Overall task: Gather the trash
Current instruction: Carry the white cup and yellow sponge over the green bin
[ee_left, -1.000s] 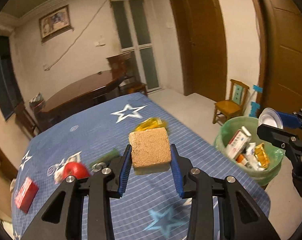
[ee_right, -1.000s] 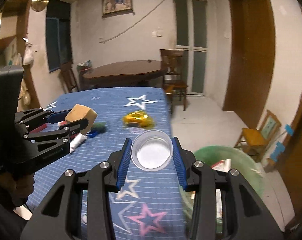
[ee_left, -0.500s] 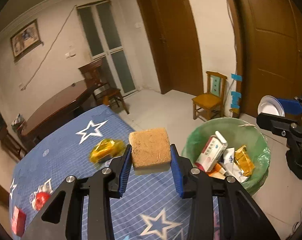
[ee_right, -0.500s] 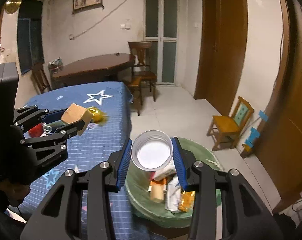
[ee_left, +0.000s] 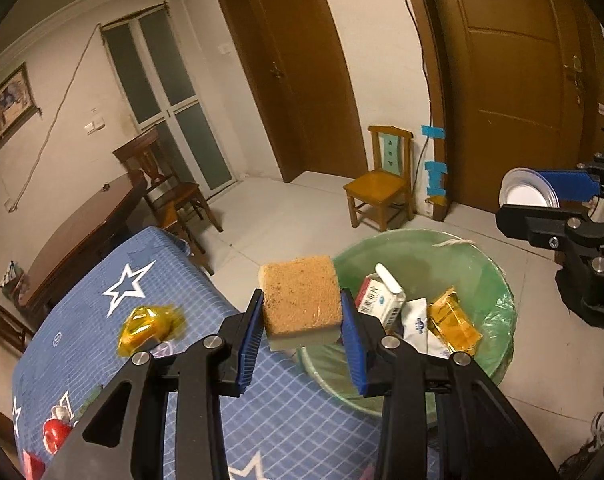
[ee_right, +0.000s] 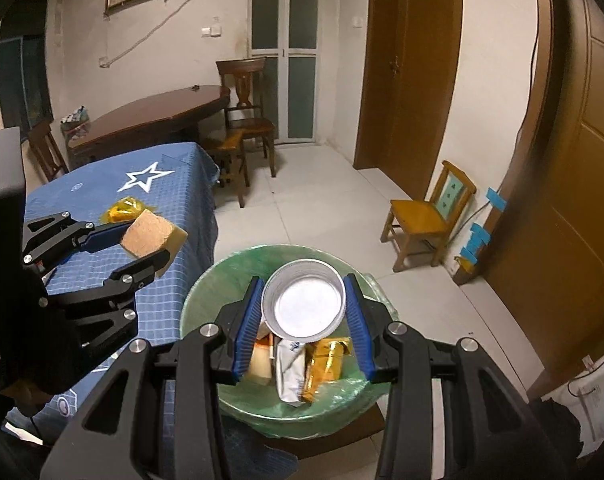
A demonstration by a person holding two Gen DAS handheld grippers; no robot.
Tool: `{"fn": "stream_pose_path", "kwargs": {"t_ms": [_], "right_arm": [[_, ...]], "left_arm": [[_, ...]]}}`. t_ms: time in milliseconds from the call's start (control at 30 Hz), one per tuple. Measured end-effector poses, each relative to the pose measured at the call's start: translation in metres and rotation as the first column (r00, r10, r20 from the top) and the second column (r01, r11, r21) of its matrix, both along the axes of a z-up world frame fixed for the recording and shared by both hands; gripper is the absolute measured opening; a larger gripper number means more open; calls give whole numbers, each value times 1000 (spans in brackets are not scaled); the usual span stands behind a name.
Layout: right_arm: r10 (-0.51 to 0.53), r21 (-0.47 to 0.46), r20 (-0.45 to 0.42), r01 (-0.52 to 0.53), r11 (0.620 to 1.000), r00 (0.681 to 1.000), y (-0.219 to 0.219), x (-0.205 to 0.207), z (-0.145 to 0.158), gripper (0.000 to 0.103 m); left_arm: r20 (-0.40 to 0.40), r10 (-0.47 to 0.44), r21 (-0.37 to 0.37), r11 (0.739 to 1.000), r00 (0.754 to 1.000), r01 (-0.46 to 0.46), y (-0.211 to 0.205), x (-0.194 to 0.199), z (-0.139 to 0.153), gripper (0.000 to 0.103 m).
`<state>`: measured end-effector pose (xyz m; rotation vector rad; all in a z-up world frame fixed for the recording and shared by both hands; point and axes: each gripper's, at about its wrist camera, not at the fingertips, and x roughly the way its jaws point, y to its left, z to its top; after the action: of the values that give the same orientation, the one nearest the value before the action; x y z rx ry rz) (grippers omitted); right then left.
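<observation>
Because the task is to collect trash, my left fingers (ee_left: 258,330) are closed on a brown and pale rectangular sponge (ee_left: 300,302), pressing its two narrow sides so that it sits flat between the blue pads. The left gripper (ee_left: 302,332) holds it in the air at the near edge of the round green bin with a plastic liner (ee_left: 498,292), not yet above the middle. My right gripper (ee_right: 304,316) clamps a shallow round silver foil cup (ee_right: 304,306) by its rim, directly over the bin, so I judge that it can be dropped first. Inside the bin lie a white carton (ee_left: 380,300) and a gold wrapper (ee_left: 454,320). On the surface with the blue star-pattern cloth (ee_left: 150,280) a crumpled yellow wrapper (ee_left: 148,328) is waiting.
</observation>
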<state>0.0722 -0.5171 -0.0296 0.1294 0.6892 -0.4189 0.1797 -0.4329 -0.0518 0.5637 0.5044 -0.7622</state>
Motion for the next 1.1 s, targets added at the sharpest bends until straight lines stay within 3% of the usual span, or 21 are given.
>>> {"fn": "stream_pose_path", "kwargs": {"t_ms": [1100], "right_arm": [[-31,21,-26,31,999,999,-21,2,-10,39]], "left_arm": [[-43,-60,43,997,997,61,-27,2,-27,39]]}}
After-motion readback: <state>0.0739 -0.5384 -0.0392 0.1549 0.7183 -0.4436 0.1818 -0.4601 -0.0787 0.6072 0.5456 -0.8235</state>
